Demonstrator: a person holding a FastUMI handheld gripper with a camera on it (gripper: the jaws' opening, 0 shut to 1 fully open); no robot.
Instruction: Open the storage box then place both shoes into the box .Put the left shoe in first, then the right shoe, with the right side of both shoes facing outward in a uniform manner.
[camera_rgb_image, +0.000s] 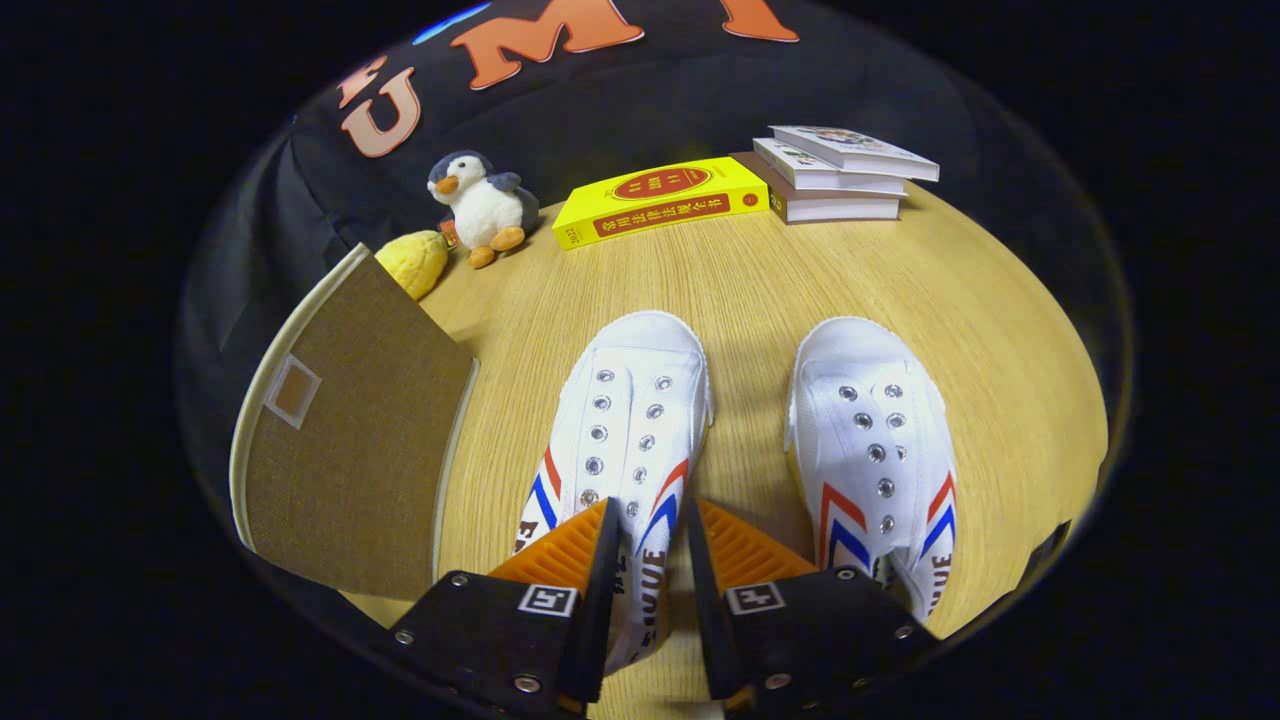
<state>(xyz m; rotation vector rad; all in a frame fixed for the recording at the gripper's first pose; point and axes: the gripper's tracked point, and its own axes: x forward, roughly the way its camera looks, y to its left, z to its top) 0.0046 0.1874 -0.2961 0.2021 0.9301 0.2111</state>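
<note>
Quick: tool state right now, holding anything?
Tool: fingers partly closed around the right side wall of the left shoe; whether both press on it cannot be told.

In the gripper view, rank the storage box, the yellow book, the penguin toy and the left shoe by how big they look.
1. storage box, beside the hand-held gripper
2. left shoe, its side between the fingers, which look near closed
3. yellow book
4. penguin toy

Box and shoe are nearer the camera, so true sizes stay unsure.
</note>
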